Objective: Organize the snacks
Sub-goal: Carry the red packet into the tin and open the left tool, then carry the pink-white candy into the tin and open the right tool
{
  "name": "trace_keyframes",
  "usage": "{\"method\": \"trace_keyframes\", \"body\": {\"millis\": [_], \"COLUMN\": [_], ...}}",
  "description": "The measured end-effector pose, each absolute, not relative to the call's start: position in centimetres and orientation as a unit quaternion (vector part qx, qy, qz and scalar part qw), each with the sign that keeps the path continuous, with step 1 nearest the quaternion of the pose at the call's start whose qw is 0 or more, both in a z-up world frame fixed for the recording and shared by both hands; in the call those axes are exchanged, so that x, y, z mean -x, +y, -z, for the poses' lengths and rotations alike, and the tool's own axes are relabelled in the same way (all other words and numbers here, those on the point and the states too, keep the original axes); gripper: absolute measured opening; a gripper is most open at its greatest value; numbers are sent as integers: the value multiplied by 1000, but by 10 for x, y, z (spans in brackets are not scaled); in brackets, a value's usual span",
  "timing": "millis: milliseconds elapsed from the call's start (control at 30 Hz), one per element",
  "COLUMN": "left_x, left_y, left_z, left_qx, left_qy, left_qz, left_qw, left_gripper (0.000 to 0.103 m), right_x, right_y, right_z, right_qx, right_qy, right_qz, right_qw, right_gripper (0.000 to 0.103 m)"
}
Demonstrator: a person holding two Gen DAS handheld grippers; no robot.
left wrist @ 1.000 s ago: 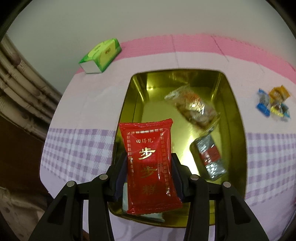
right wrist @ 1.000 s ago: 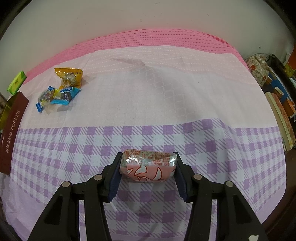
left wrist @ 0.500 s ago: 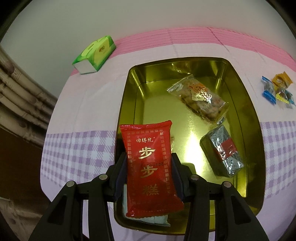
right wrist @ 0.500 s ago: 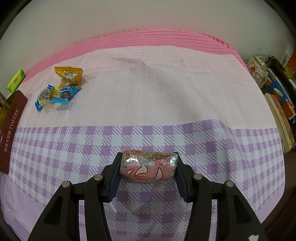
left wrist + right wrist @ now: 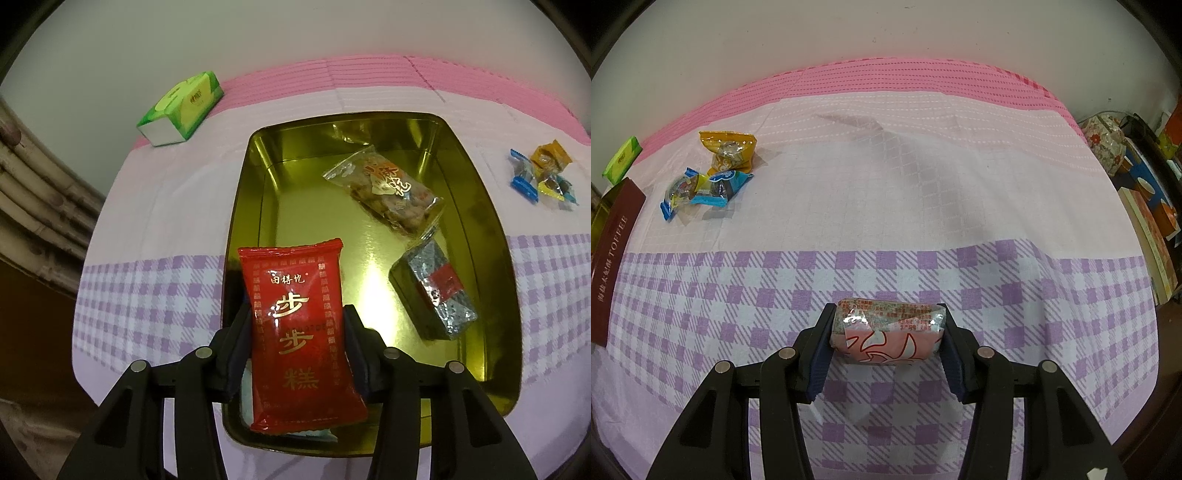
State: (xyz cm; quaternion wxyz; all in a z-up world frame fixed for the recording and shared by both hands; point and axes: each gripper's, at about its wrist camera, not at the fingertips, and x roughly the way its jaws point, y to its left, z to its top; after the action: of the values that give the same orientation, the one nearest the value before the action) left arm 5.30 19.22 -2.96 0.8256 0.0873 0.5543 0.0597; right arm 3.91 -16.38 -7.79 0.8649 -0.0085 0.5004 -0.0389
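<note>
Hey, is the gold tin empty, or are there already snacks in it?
Not empty. The gold tin holds a clear packet of brown snacks and a silver packet, with the red packet over its near end between the left gripper's fingers.

The red packet (image 5: 299, 332) over the near end of the gold tin (image 5: 476, 206) bears gold Chinese characters, the large ones reading 步步糕. The dark red lid (image 5: 613, 254) reads "TOFFEE". Print on the other wrappers is too small to read.
</note>
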Motion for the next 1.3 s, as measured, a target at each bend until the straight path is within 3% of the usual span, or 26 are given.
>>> {"method": "trace_keyframes", "body": {"millis": [833, 1300], "left_x": [-27, -12], "left_y": [197, 223], "left_z": [3, -14], "left_qx": [-4, 30], "left_qy": [522, 451], "left_qz": [-14, -140], "left_qw": [853, 881], "left_gripper": [57, 58], "right_x": [-62, -81], "right_y": [-116, -41], "right_z": [36, 17], "right_qx": [57, 93], "right_qy": [464, 449], "right_qz": [-47, -164], "right_qw": [883, 873], "right_gripper": [47, 47]}}
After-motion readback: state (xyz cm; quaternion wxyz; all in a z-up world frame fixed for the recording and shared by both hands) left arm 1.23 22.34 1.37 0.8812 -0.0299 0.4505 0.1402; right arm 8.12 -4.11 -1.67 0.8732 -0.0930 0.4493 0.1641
